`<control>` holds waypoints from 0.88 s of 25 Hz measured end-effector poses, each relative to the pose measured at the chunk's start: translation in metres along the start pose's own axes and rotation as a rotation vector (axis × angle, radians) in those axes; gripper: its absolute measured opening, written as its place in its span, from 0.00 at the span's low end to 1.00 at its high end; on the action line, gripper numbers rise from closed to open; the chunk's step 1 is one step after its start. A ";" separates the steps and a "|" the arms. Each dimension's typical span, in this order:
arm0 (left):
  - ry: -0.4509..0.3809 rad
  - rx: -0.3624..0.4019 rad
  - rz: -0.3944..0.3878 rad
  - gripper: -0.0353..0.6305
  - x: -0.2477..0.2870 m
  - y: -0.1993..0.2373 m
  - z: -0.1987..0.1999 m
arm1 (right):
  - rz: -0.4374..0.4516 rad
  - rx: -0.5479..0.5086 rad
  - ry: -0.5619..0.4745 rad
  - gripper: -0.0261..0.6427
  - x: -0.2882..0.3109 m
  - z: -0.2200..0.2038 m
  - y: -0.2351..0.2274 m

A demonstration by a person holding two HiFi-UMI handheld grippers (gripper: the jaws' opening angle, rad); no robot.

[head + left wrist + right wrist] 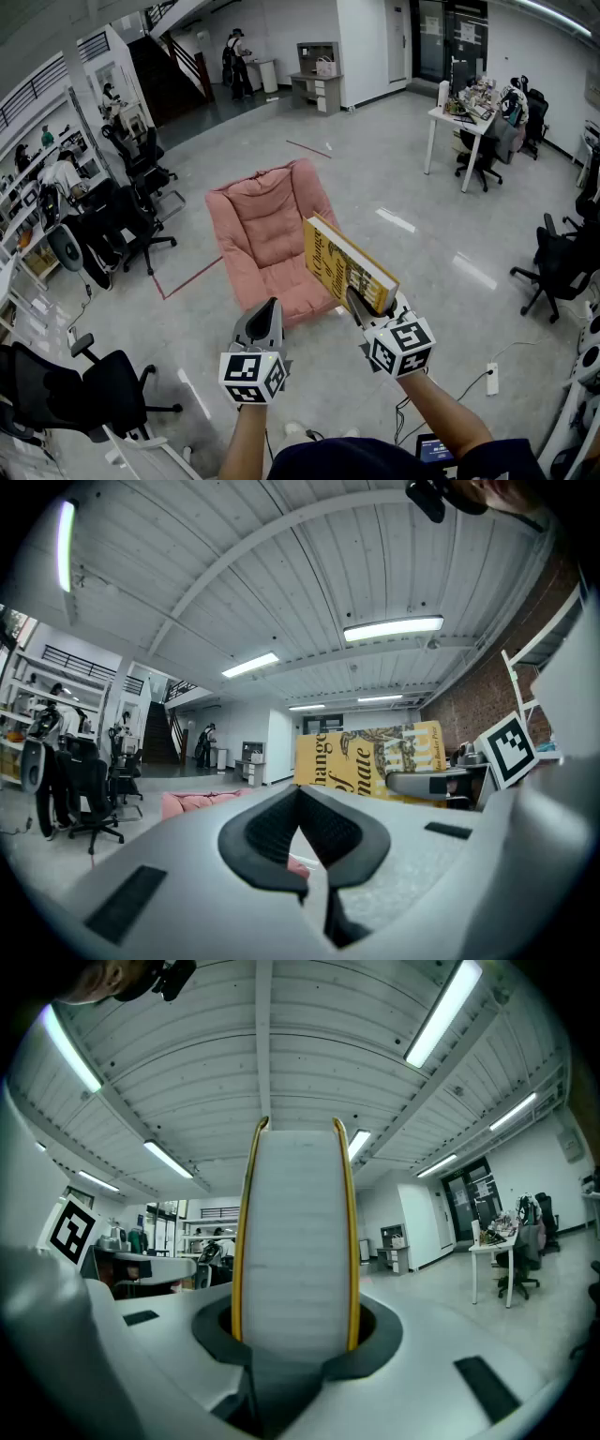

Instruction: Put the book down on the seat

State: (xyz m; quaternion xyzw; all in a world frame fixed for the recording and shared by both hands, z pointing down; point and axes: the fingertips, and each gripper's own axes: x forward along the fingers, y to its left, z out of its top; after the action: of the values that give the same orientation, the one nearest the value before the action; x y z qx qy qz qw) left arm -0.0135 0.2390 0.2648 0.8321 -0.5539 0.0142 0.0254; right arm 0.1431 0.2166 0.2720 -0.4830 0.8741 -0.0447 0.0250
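Fingers of the left gripper (pixel 272 307) are seen pressed together with nothing between them, and the gripper is held level, low and left of the work. Beyond it the pink seat (pixel 264 230), a soft padded floor chair, lies open and bare on the floor (pixel 403 187). Just right of the seat's front edge, as seen from the head, the book (pixel 343 264) is carried in the air, stood on edge with its yellow cover turned to the left, not yet set down. At its near lower end it is clamped by the right gripper (pixel 360 302), whose fingers are closed across the thickness of the page block, one on each cover. The book is judged to be a stiff, fairly thick hardback of some weight. Because it is gripped at one end only, a tipping pull on the hold is to be expected, and the glossy jacket may slide. A hold nearer the middle of the long edge would be steadier. The cushion is likely to give, so the book should be laid flat before release.
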 end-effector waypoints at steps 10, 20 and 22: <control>0.014 -0.017 0.011 0.06 0.006 -0.003 -0.004 | 0.012 0.019 0.001 0.27 0.001 -0.002 -0.011; 0.026 -0.043 0.023 0.05 0.006 -0.009 -0.014 | 0.010 0.022 -0.003 0.27 -0.005 -0.006 -0.024; 0.029 -0.049 0.028 0.05 0.006 -0.007 -0.015 | 0.006 0.026 -0.001 0.27 -0.005 -0.009 -0.025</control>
State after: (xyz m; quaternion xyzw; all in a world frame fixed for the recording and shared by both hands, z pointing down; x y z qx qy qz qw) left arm -0.0050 0.2373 0.2801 0.8231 -0.5651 0.0132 0.0537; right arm 0.1663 0.2077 0.2833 -0.4801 0.8748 -0.0559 0.0321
